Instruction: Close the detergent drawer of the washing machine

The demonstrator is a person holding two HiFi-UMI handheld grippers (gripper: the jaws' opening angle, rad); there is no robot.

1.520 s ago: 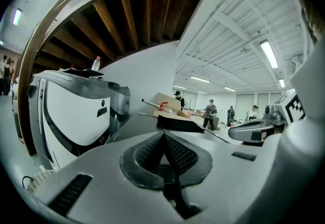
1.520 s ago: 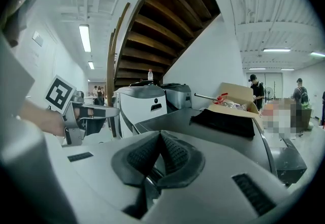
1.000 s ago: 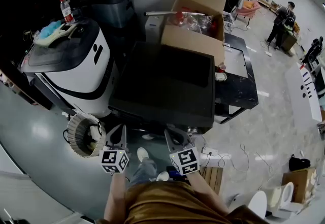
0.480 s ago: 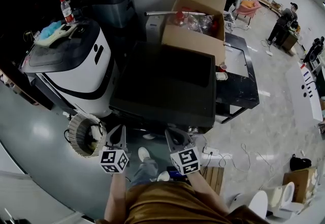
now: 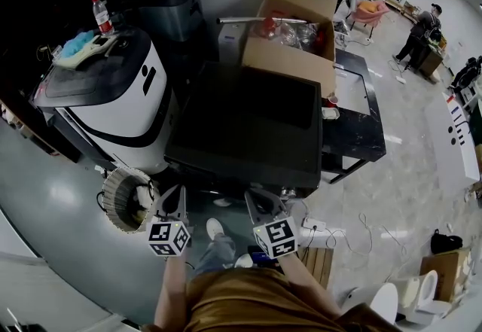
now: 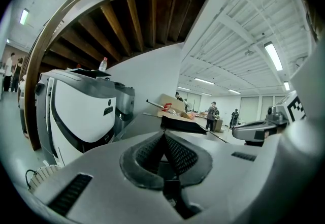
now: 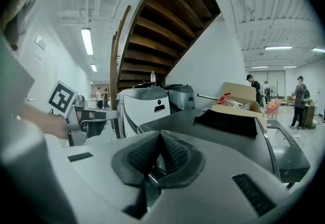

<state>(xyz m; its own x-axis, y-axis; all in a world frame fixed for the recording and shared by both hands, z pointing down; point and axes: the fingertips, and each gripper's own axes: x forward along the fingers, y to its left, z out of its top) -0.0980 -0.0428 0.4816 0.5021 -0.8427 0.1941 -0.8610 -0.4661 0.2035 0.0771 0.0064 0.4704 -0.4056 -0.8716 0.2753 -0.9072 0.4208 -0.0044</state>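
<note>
In the head view the washing machine is a big box with a dark top right in front of me; its front face and detergent drawer are hidden below the top's near edge. My left gripper and right gripper hang side by side just short of that edge, touching nothing. In the left gripper view the left gripper has its padded jaws pressed together on nothing. The right gripper is likewise shut and empty, pointing over the machine's top.
A white-and-black appliance with a bottle stands to the left. A wicker basket sits by my left gripper. An open cardboard box lies behind, a black low table to the right, a power strip on the floor.
</note>
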